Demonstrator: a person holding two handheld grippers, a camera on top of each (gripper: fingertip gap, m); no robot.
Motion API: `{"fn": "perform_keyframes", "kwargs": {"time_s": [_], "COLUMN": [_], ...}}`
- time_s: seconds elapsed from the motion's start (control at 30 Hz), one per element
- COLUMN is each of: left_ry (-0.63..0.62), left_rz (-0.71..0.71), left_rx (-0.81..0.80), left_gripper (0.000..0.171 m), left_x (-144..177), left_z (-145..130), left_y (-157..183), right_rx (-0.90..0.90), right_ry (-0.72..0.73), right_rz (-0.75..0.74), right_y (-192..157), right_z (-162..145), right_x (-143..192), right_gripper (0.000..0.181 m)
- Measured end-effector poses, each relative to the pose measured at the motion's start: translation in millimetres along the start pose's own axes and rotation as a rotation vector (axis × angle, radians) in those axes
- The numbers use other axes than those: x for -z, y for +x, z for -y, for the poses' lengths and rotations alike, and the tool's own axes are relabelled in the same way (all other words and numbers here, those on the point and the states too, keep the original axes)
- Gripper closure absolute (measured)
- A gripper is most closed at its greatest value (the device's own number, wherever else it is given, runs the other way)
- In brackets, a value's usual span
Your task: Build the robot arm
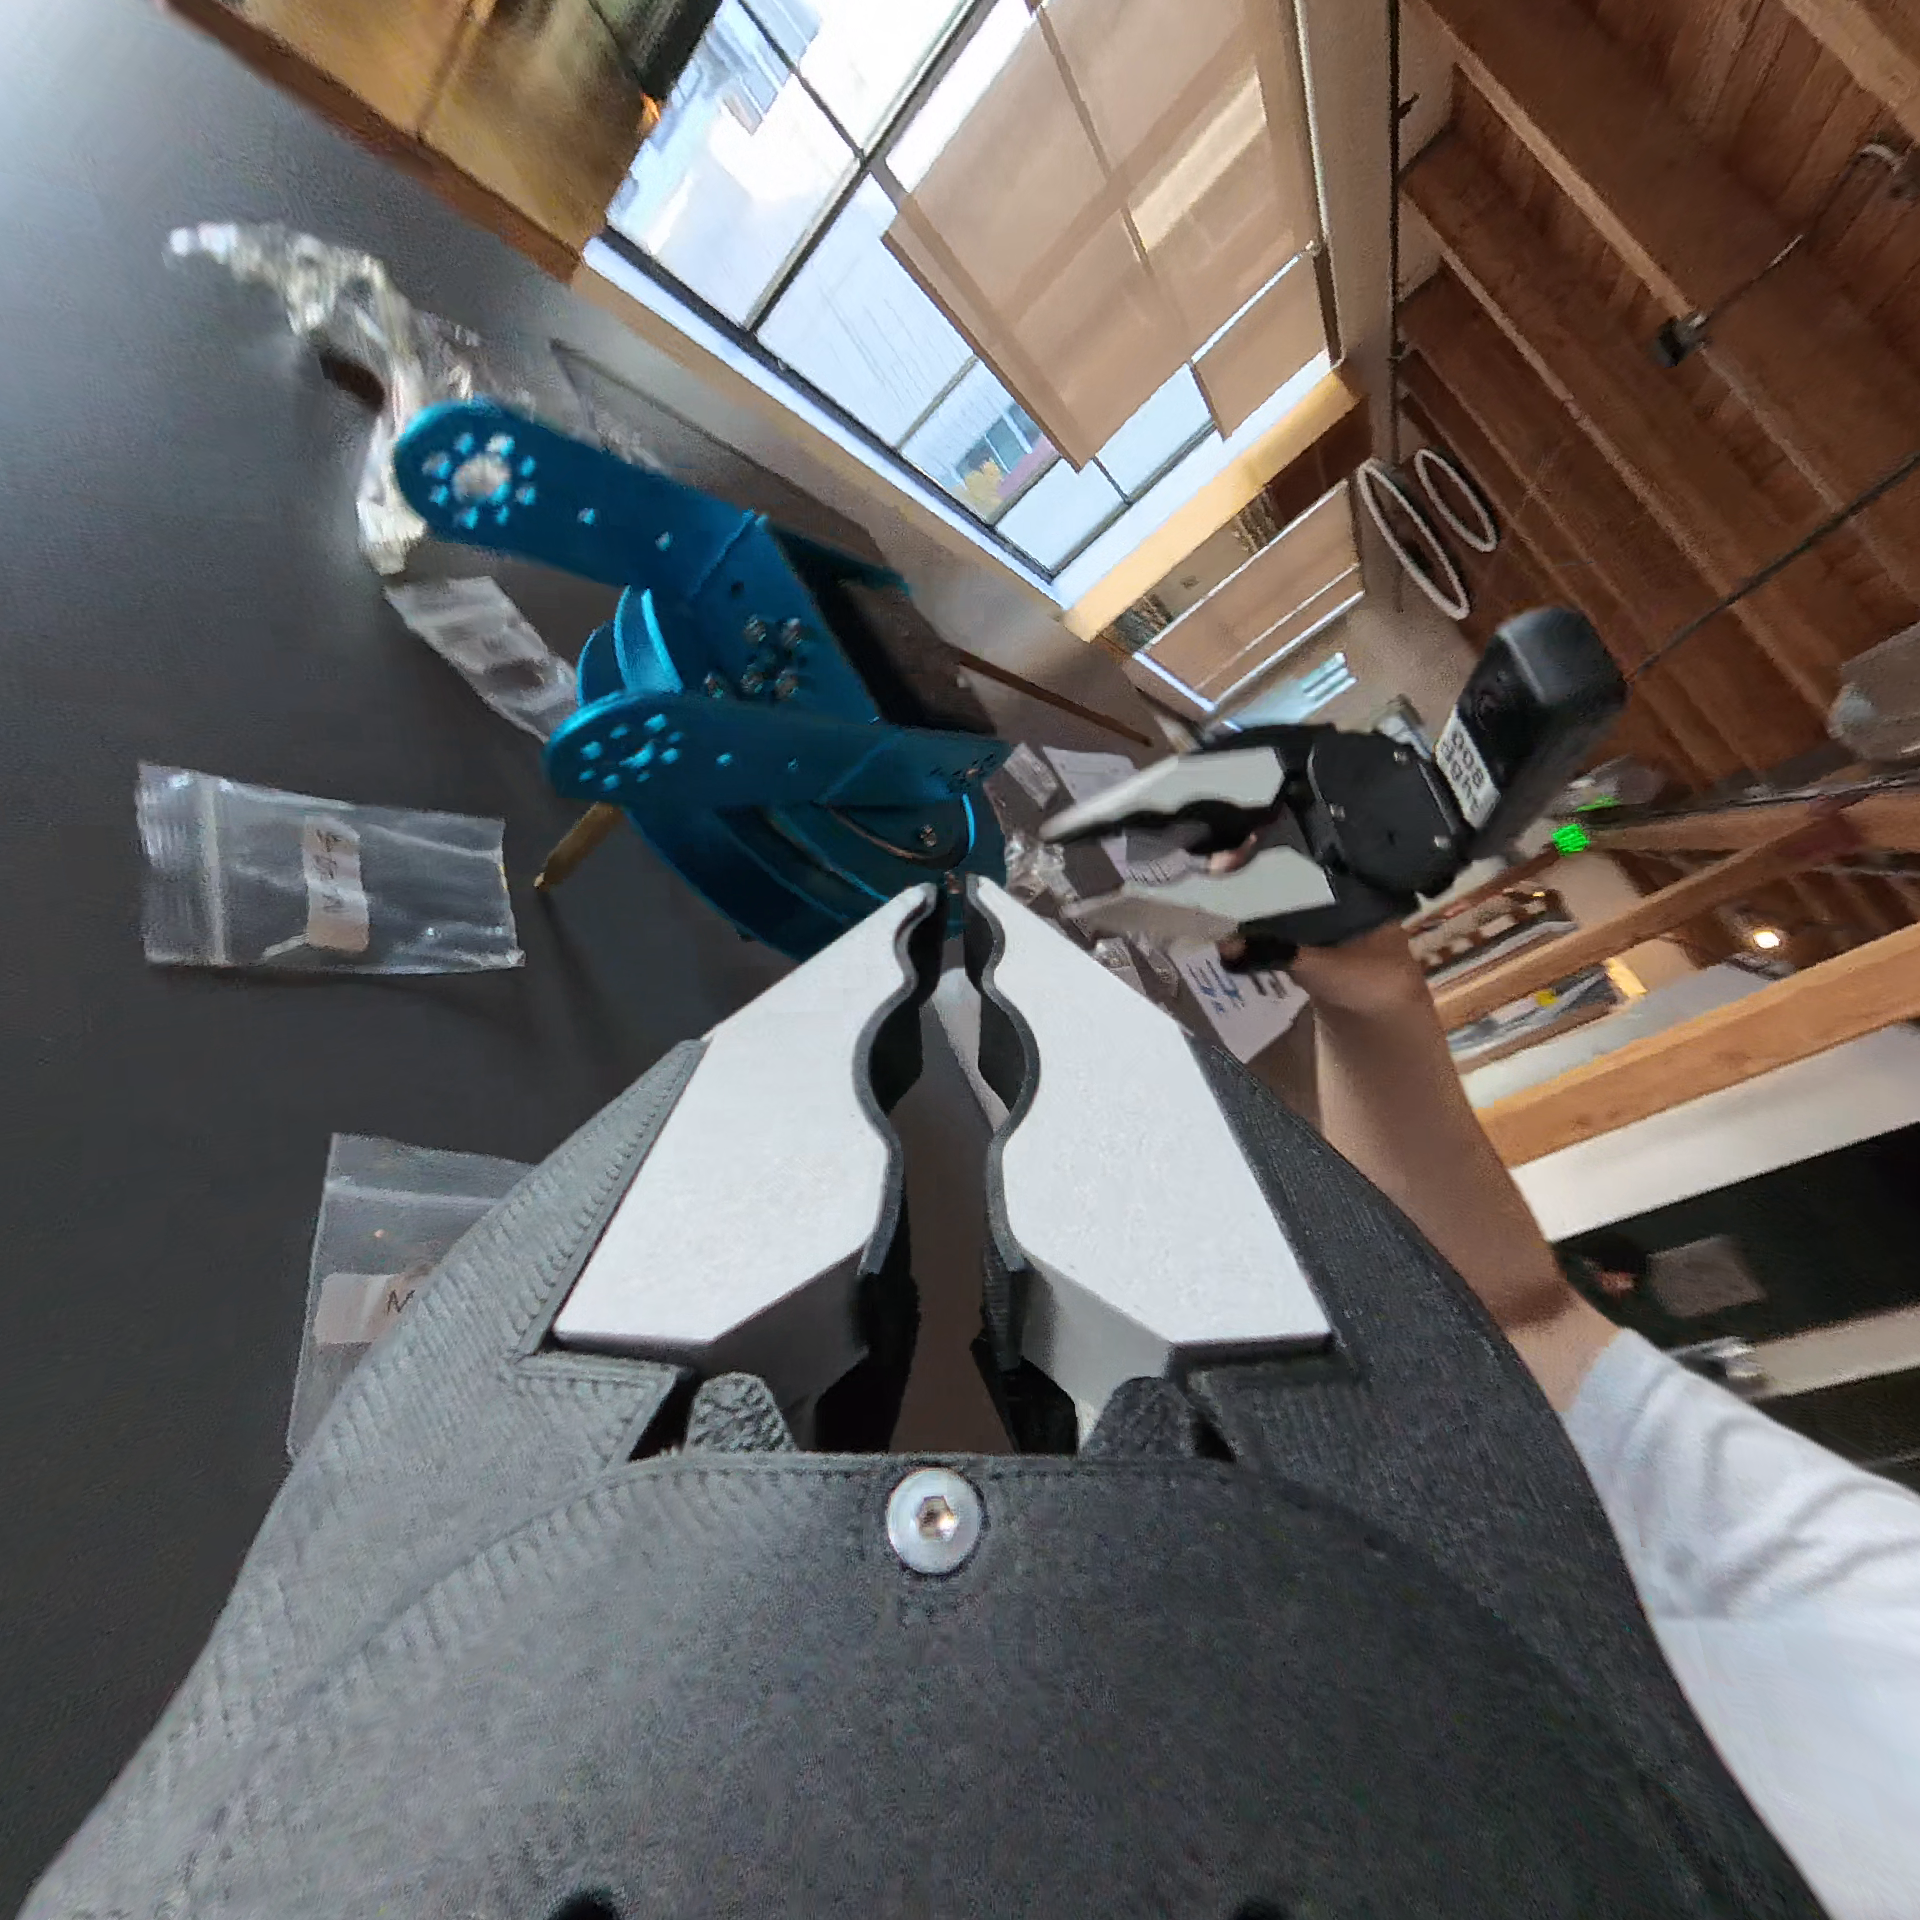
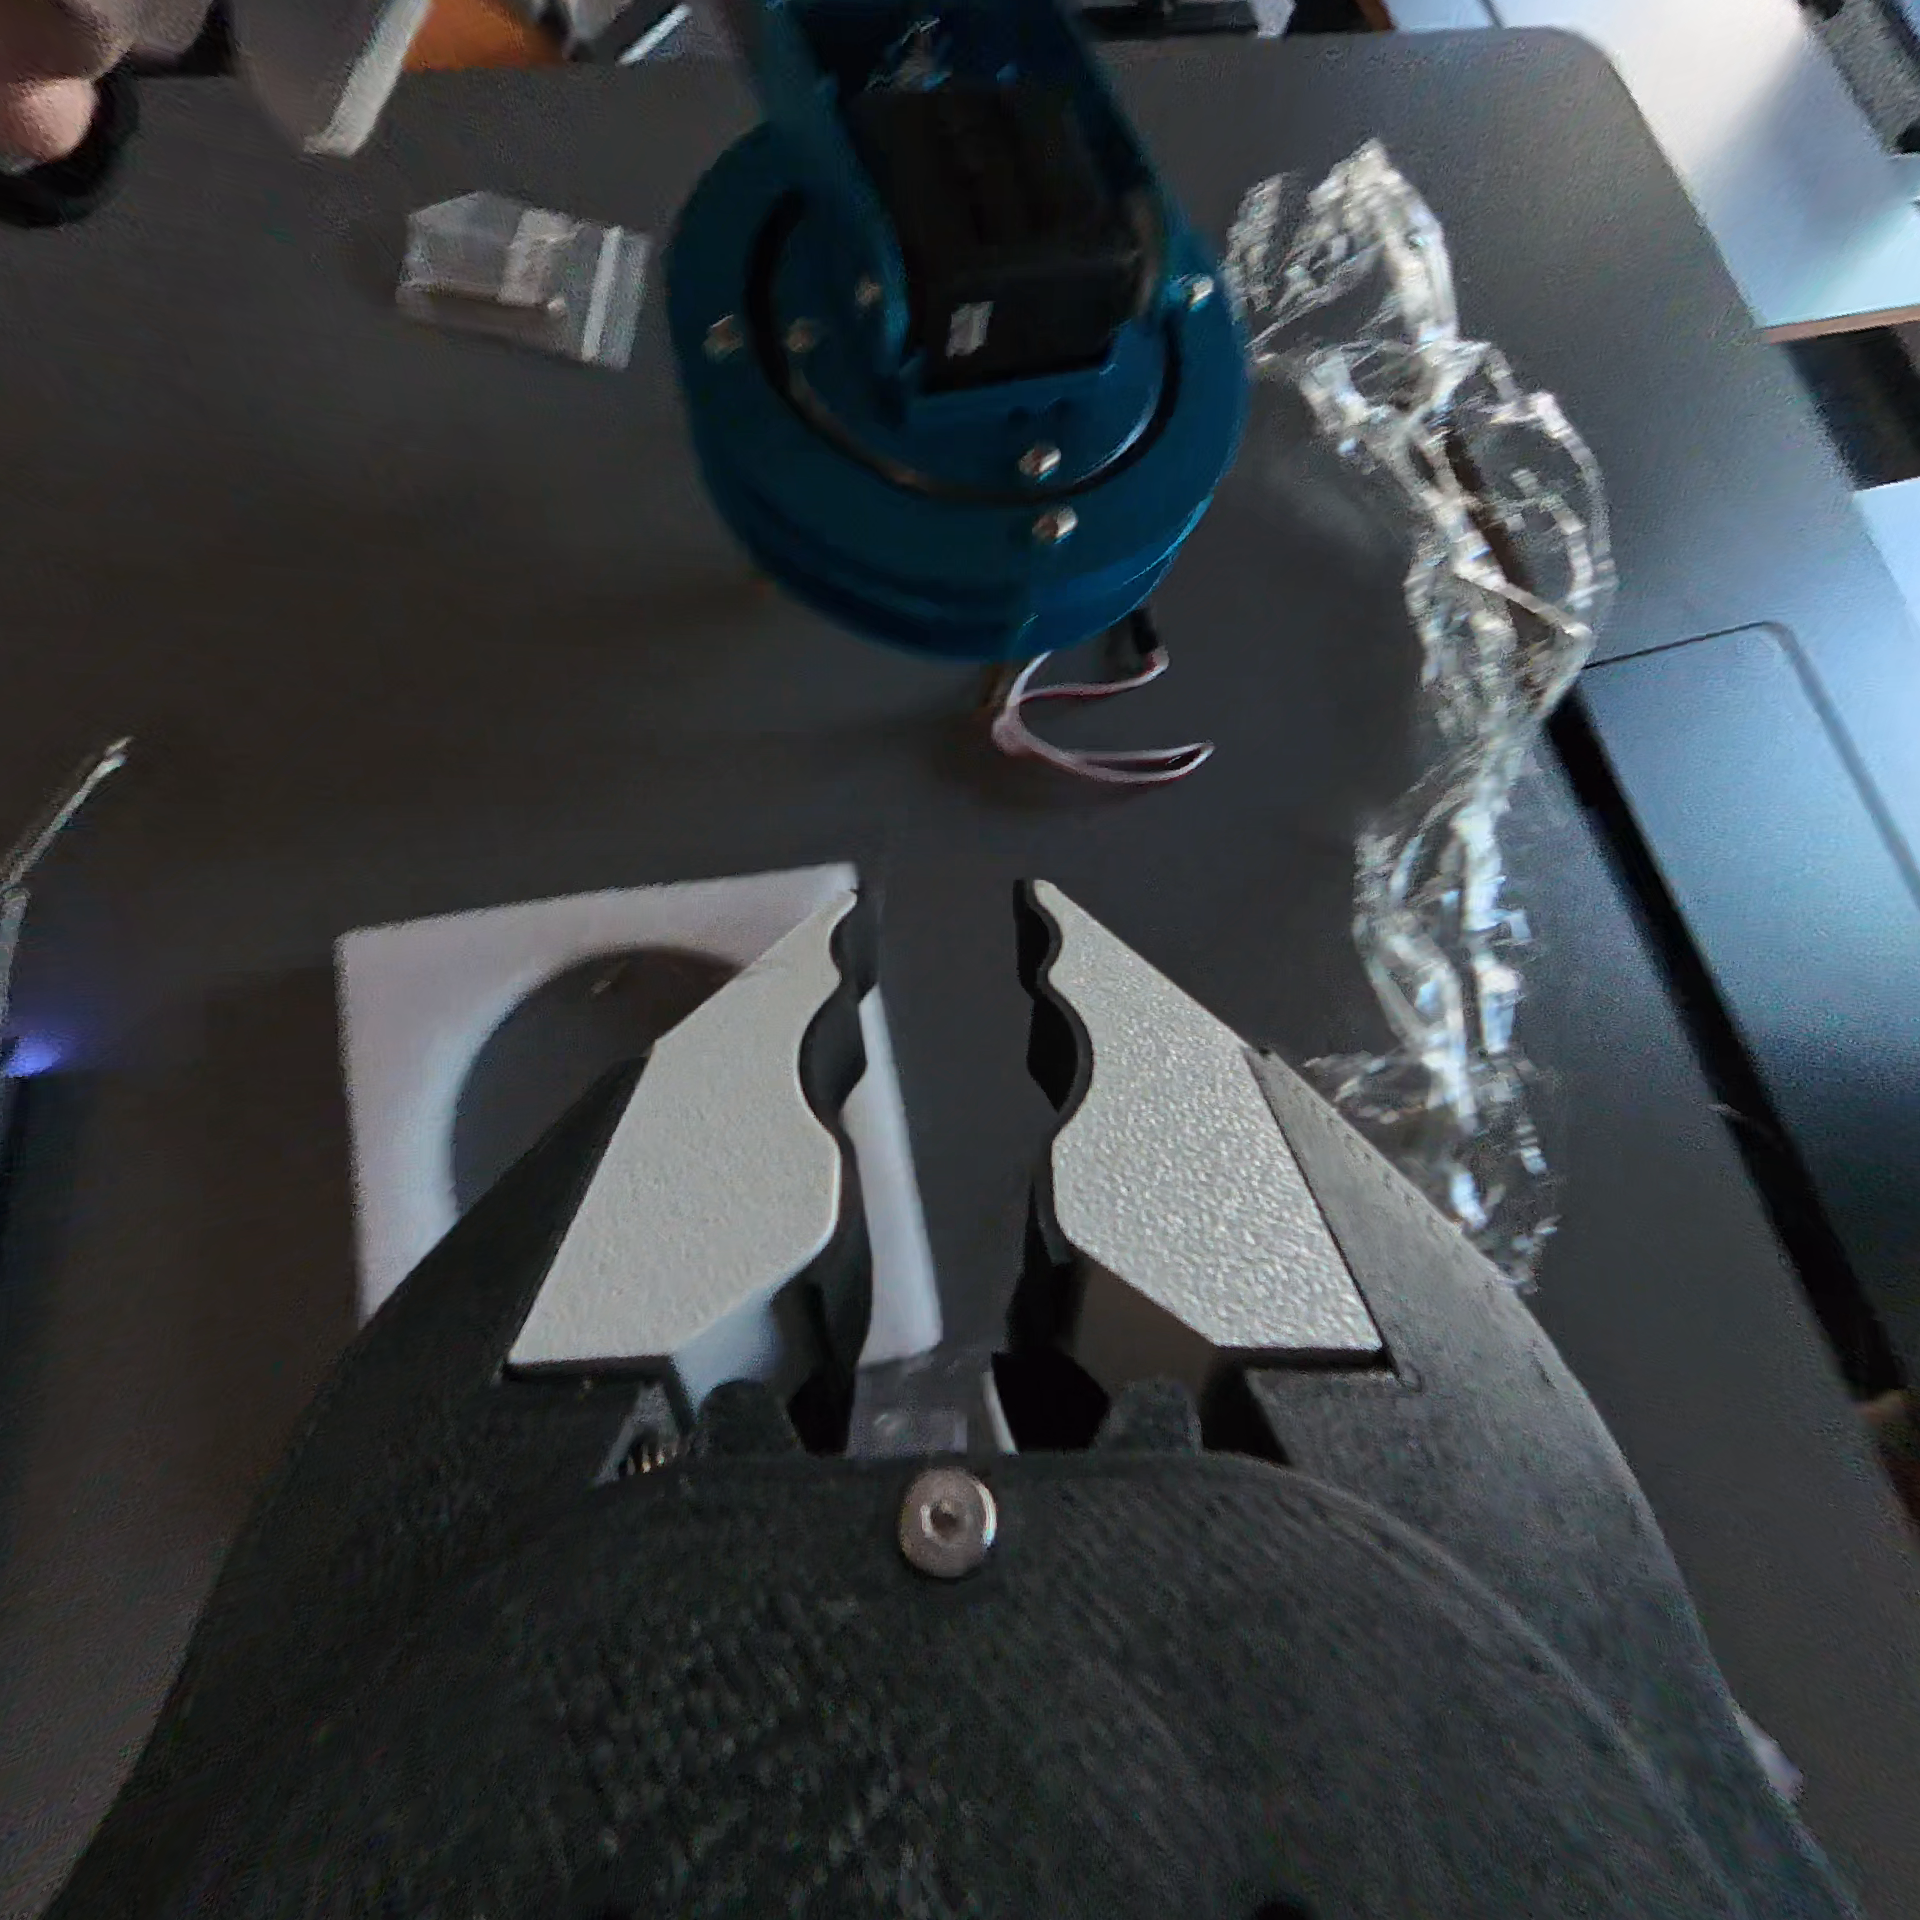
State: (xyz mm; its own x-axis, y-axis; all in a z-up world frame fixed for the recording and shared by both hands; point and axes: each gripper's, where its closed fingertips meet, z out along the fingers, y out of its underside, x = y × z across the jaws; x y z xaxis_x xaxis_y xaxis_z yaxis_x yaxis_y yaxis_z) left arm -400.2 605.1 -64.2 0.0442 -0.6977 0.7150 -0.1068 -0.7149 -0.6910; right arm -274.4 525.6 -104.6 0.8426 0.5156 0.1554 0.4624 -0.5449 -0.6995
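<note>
Pinching a small dark part at the rim of the blue metal assembly [image 1: 769, 748], the left tongs [image 1: 948, 902] are nearly closed; the right tongs [image 2: 940, 914] gape empty over the matte black tabletop [image 2: 312, 623], beside crinkled clear plastic wrap [image 2: 1455, 623]

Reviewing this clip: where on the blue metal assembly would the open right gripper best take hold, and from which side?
Probably the stacked round base of the blue assembly, approached edge-on from the right gripper's near side. Its disc rims offer parallel faces a narrow opening could span. The perforated arms jut out, and the left gripper is nearly shut at the bracket end, so that side is occupied.
</note>
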Motion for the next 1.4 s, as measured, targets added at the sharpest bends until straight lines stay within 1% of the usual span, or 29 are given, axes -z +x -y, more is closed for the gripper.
{"fn": "perform_keyframes", "kwargs": {"time_s": [0.1,0.13,0.17,0.23,0.27,0.33,0.4,0.47,0.57,0.63,0.67,0.7,0.8,0.93,0.97,1.03,1.1,1.17,1.23,1.27,1.33,1.4], "left_ry": [-0.004,-0.021,-0.037,-0.067,-0.082,-0.113,-0.137,-0.152,-0.187,-0.181,-0.169,-0.151,-0.092,-0.064,-0.055,-0.048,-0.058,-0.067,-0.065,-0.07,-0.087,-0.103], "left_rz": [0.019,0.028,0.037,0.046,0.042,0.04,0.032,0.029,0.037,0.043,0.044,0.046,0.055,0.031,0.027,0.021,0.006,-0.023,-0.052,-0.056,-0.033,0.008], "left_rx": [-0.124,-0.165,-0.205,-0.269,-0.289,-0.31,-0.32,-0.336,-0.381,-0.417,-0.434,-0.45,-0.469,-0.453,-0.456,-0.456,-0.432,-0.394,-0.371,-0.37,-0.393,-0.428], "left_gripper": [0.171,0.171,0.171,0.171,0.171,0.171,0.171,0.171,0.171,0.171,0.171,0.171,0.171,0.171,0.171,0.171,0.171,0.171,0.171,0.171,0.171,0.171], "left_x": [-2.4,-4.7,-7.0,-12.0,-14.5,-19.1,-23.6,-27.4,-30.1,-28.5,-26.4,-23.9,-16.2,-10.3,-9.5,-9.0,-9.7,-10.6,-11.9,-13.0,-15.6,-18.1], "left_z": [-0.4,-3.9,-7.8,-15.6,-19.7,-29.0,-37.1,-42.4,-47.4,-43.7,-40.0,-35.2,-20.6,-11.9,-10.2,-9.2,-10.6,-12.8,-15.5,-17.7,-22.0,-24.8], "left_y": [16.0,19.5,22.1,26.3,28.5,28.9,28.0,26.2,21.8,20.8,21.4,22.5,24.1,30.6,32.1,33.3,34.2,38.2,43.5,44.8,42.0,34.6], "right_rx": [-0.035,-0.035,-0.031,-0.02,-0.013,-0.026,-0.041,-0.035,-0.036,-0.023,-0.011,0.003,0.053,0.122,0.123,0.115,0.118,0.065,-0.022,-0.076,-0.185,-0.259], "right_ry": [0.001,-0.017,-0.053,-0.125,-0.137,-0.167,-0.182,-0.165,-0.142,-0.117,-0.112,-0.125,-0.164,-0.116,-0.119,-0.158,-0.181,-0.196,-0.14,-0.135,-0.183,-0.184], "right_rz": [0.15,0.176,0.202,0.215,0.211,0.255,0.282,0.3,0.378,0.411,0.41,0.406,0.411,0.342,0.347,0.367,0.341,0.341,0.359,0.373,0.35,0.335], "right_y": [-41.1,-48.7,-55.1,-58.2,-57.2,-61.1,-62.9,-64.6,-76.0,-83.9,-86.1,-88.0,-96.3,-94.8,-95.7,-95.6,-83.4,-72.1,-66.4,-65.2,-57.3,-54.3], "right_z": [-22.6,-30.5,-38.9,-52.2,-54.9,-59.7,-61.3,-58.7,-51.6,-40.8,-36.3,-35.4,-38.3,-27.3,-26.9,-33.6,-41.1,-45.5,-37.2,-35.1,-37.9,-34.9], "right_x": [9.6,9.0,7.0,1.2,-2.4,-6.1,-5.9,-4.7,-1.1,-1.2,-3.6,-6.8,-14.3,-22.3,-22.8,-18.4,-8.3,1.3,2.9,2.3,-0.1,-1.4], "right_gripper": [0.164,0.168,0.168,0.164,0.163,0.16,0.157,0.155,0.146,0.146,0.149,0.155,0.155,0.153,0.152,0.149,0.151,0.157,0.162,0.165,0.165,0.166]}}
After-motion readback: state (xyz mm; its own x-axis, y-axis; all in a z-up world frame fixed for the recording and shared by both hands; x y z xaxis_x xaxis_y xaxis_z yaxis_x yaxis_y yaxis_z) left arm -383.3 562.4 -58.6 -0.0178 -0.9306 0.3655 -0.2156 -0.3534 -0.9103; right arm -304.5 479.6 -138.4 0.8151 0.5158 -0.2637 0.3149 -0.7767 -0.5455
